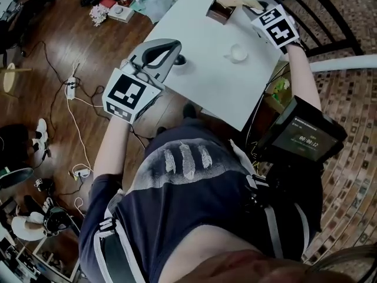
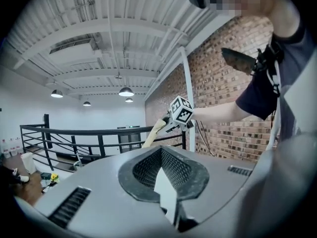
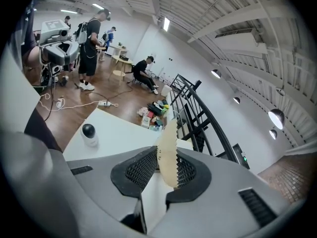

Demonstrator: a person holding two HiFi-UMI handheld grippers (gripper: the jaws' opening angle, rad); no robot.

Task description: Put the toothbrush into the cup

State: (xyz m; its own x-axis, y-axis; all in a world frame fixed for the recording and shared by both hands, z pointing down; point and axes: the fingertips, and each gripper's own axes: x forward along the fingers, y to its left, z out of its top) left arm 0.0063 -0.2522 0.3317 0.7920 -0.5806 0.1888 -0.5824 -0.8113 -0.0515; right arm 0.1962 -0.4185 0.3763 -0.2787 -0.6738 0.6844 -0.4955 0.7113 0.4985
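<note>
My right gripper (image 1: 252, 9) is raised over the far end of the white table (image 1: 200, 81), shut on a flat cream toothbrush packet (image 1: 234, 2). In the right gripper view the packet (image 3: 167, 152) stands up between the dark pads, its edge serrated. A small white cup (image 1: 237, 53) stands on the table below and nearer than that gripper. My left gripper (image 1: 175, 46) hovers at the table's left edge, jaws together with nothing in them. From the left gripper view I see the right gripper's marker cube (image 2: 181, 110) and the packet (image 2: 153, 132) sticking out of it.
An open brown box (image 1: 219, 10) sits on the table under the packet. A small white gadget with a black dome (image 1: 179, 59) stands near the left gripper. A dark screen device (image 1: 303, 133) hangs at the table's right. Cables and a power strip (image 1: 70, 89) lie on the wooden floor.
</note>
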